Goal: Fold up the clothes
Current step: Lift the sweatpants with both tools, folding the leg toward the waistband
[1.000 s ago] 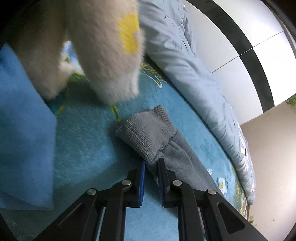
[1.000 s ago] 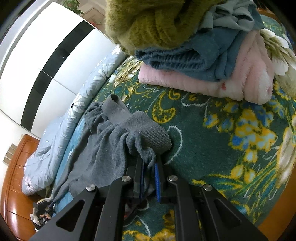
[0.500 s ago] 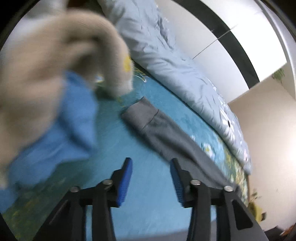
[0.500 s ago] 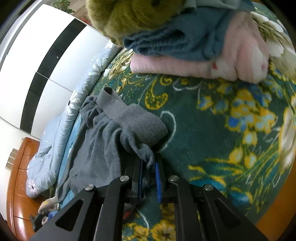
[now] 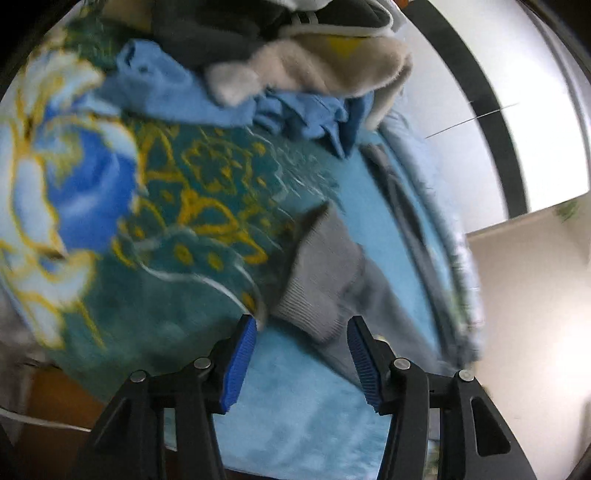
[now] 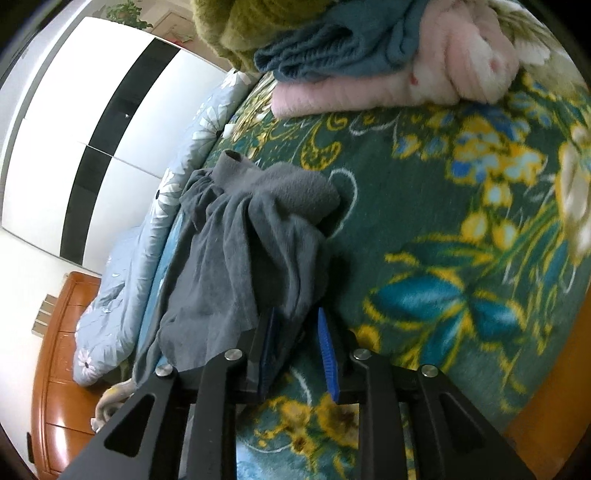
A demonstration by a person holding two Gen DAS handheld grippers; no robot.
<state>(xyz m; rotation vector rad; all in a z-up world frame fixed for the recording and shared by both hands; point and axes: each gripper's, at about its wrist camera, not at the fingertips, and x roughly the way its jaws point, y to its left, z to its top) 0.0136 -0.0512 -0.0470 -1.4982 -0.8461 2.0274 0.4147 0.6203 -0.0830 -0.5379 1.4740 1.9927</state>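
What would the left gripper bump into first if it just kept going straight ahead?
Most likely the ribbed cuff of the grey garment, lying right ahead of the open left gripper. Depth is hard to judge in this blurred view; the patterned blanket lies beyond it.

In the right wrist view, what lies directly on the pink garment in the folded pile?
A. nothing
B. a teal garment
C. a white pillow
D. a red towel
B: the teal garment rests on the pink garment, with an olive garment above it.
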